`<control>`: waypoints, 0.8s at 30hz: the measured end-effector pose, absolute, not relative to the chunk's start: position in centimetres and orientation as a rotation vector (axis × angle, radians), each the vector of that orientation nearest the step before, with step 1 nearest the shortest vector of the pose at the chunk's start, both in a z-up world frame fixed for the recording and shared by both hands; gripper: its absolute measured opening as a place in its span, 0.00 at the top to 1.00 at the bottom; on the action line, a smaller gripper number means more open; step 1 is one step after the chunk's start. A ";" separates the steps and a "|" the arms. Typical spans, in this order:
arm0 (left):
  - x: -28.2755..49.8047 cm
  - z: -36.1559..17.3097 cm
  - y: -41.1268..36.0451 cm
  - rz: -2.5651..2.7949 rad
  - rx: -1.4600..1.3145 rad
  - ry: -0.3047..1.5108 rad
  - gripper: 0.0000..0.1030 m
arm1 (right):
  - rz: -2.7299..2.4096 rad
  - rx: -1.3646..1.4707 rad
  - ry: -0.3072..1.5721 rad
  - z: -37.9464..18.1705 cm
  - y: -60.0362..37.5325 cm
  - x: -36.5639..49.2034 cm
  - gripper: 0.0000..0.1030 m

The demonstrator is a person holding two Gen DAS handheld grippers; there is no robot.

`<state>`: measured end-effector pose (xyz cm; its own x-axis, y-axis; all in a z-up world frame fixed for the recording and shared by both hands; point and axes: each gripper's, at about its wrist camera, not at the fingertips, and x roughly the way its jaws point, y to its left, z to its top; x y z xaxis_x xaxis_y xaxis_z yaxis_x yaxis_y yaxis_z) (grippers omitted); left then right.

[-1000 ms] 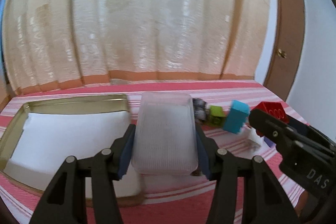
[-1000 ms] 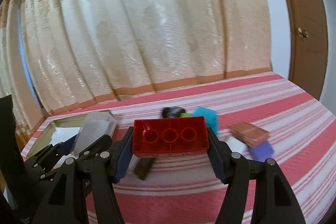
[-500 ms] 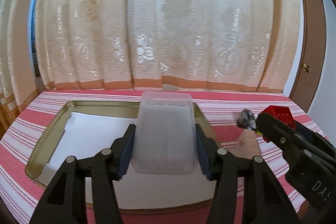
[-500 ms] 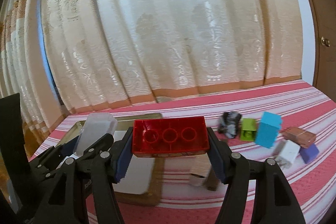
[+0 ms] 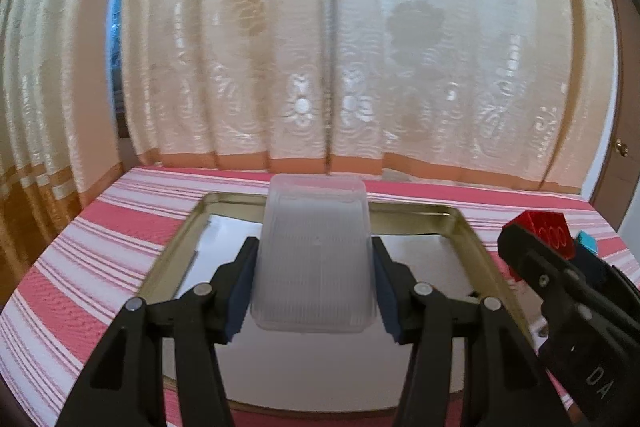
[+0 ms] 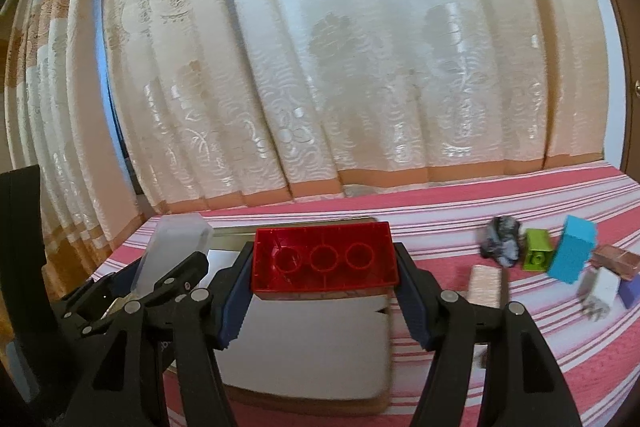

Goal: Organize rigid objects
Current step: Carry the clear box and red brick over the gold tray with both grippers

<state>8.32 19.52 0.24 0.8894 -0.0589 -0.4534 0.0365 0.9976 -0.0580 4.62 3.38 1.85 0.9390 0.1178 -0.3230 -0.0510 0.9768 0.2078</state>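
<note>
A frosted clear plastic box [image 5: 316, 259], ribbed and rigid, is pinched across its long sides by the left claw [image 5: 314, 291] and held above a shallow metal tray [image 5: 472, 239] lined with white paper. It looks light, stiff and rather slick, so a grip low on its flat walls seems best. The right claw [image 6: 324, 291] pinches a red toy brick [image 6: 324, 257] by its short ends, hollow underside up, over the tray's near corner. It should be light and hard. The tray lies on a pink striped cloth [image 6: 520, 347]. On the cloth to the right are loose blocks [image 6: 572, 255], somewhat blurred. Letters "DA" show on the right claw's body
</note>
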 end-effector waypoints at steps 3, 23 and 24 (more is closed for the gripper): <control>8.6 0.1 20.7 -0.017 -0.044 0.475 0.48 | 0.109 0.200 0.352 1.8 4.7 5.4 0.35; 10.2 -1.2 26.9 0.170 -0.039 0.549 0.48 | 0.100 0.236 0.461 0.1 11.4 10.0 0.35; 10.3 -1.4 27.1 0.174 -0.042 0.558 0.48 | 0.096 0.241 0.470 -0.1 11.6 10.2 0.35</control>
